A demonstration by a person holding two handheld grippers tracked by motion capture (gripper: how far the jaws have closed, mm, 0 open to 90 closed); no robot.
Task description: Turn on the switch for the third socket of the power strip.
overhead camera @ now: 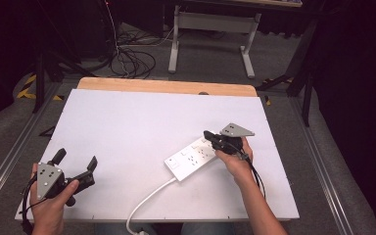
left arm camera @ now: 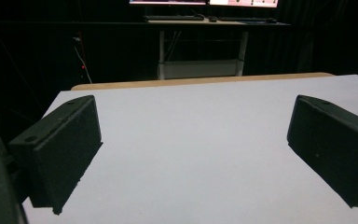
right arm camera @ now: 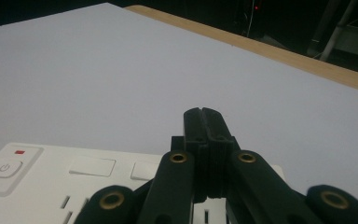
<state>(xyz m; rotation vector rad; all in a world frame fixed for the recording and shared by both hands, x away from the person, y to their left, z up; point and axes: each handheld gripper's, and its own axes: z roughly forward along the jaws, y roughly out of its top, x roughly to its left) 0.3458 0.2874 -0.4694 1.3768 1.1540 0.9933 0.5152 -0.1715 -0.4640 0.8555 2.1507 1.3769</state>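
Covering part of the power strip (overhead camera: 192, 157): right gripper (overhead camera: 210, 138), fingers together.

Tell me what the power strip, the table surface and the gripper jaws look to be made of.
Power strip: likely moulded white plastic, smooth with a slight sheen; its cable looks rubbery. Table: matte white sheet, perhaps laminate, over a board whose wood-coloured edge shows at the far side. Right gripper and left gripper jaws: matte black, probably hard plastic.
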